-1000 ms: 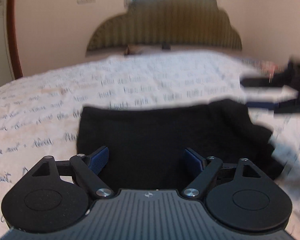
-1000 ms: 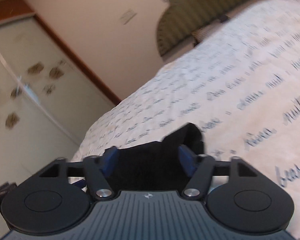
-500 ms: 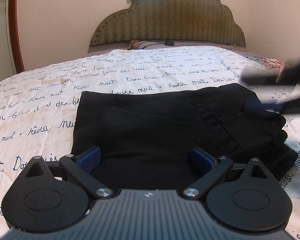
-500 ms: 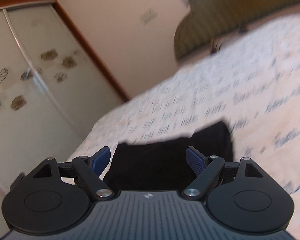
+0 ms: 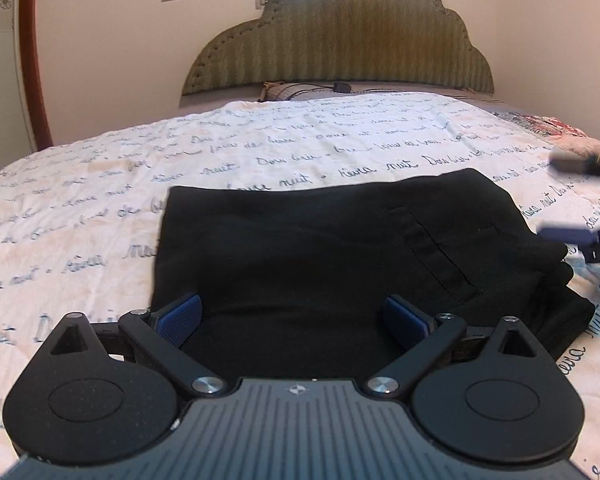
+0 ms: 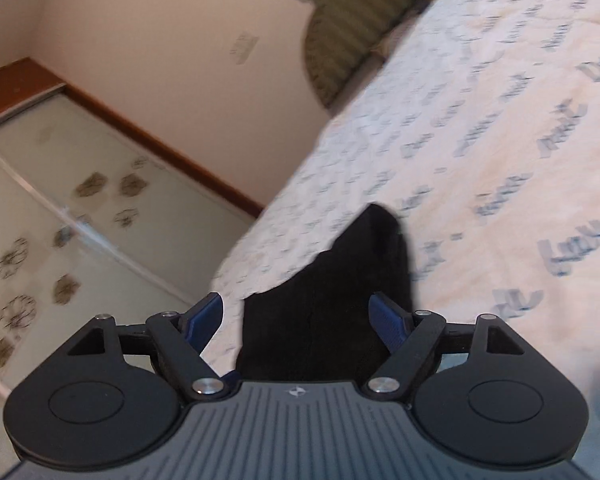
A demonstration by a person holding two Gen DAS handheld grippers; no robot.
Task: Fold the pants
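Black pants (image 5: pixel 300 248) lie folded into a flat rectangle on the bed, with a pocket seam toward the right. My left gripper (image 5: pixel 292 316) hovers over their near edge, jaws wide open, and neither blue pad presses the cloth. In the same view my right gripper (image 5: pixel 568 200) shows at the far right edge, just beside the pants' right end. In the tilted right wrist view, the right gripper (image 6: pixel 296 320) has the narrow end of the pants (image 6: pixel 340 300) between its fingers. Its jaws are closing a little, and the pads stand clear of the fabric.
The bed cover (image 5: pixel 260 152) is white with blue script. A padded green headboard (image 5: pixel 340 40) and a pillow with a cable stand at the far end. Sliding wardrobe doors (image 6: pixel 80 220) with flower prints lie beyond the bed's left side.
The left jaws have spread wider over the pants. The pants' bunched right end now lies flat. The right gripper has rolled and sunk toward the pants' end.
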